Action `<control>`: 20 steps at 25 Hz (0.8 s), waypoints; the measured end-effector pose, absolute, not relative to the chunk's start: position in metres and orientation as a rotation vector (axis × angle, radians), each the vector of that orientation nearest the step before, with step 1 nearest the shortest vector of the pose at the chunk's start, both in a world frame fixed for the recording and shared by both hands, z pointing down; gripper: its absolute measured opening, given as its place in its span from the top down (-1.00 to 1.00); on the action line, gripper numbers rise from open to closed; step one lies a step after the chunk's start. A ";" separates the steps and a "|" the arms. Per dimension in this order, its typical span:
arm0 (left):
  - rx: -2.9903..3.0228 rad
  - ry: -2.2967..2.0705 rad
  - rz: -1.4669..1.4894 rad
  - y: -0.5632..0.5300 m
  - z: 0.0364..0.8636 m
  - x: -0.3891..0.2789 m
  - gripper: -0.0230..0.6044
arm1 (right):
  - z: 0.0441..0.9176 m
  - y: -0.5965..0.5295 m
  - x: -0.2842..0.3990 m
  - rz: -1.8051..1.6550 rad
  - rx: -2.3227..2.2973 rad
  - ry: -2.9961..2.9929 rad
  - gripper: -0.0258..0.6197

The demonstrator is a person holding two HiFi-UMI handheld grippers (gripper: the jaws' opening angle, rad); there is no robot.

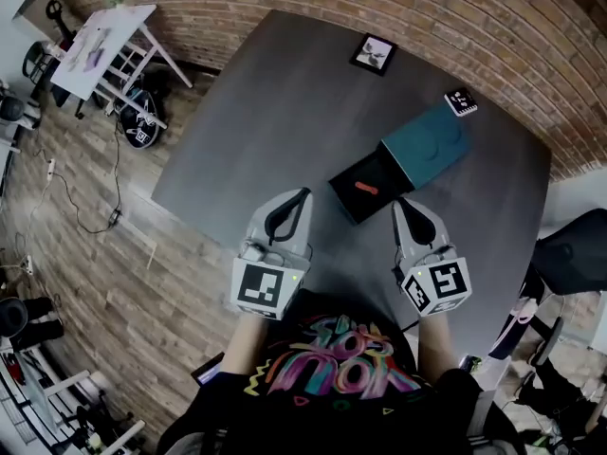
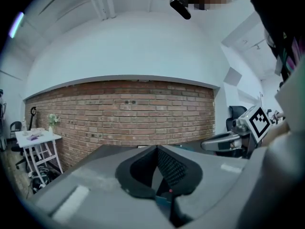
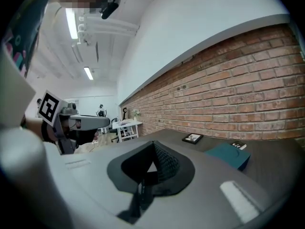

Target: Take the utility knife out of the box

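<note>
A teal box sleeve [image 1: 429, 146] lies on the dark table [image 1: 256, 112], with its black inner tray [image 1: 348, 195] slid out toward me. A small orange utility knife [image 1: 366, 188] rests in the tray. My left gripper [image 1: 303, 194] hovers just left of the tray, its jaws closed together with nothing between them [image 2: 156, 149]. On the tray's right side my right gripper [image 1: 402, 203] is likewise shut and empty [image 3: 153, 144]. The teal box [image 3: 229, 155] appears to the right in the right gripper view.
A small framed picture [image 1: 373, 53] lies at the table's far side, and a marker tile [image 1: 461, 101] sits by the box's far end. A brick wall [image 1: 493, 27] runs behind. A white side table [image 1: 100, 38] stands far left; a black chair [image 1: 574, 254] stands right.
</note>
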State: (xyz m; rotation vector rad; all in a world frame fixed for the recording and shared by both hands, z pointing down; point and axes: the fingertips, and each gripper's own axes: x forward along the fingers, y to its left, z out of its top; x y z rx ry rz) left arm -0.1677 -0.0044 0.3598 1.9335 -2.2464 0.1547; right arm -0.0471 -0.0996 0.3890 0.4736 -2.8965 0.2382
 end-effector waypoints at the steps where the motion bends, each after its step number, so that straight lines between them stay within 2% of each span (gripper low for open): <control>1: 1.948 -2.233 0.162 -0.012 0.361 -0.166 0.92 | 0.389 -0.106 -0.045 0.241 0.489 -2.890 0.92; 20: 2.297 -1.836 0.266 -0.100 0.380 -0.153 0.92 | 0.381 -0.153 -0.018 0.280 0.936 -2.799 0.92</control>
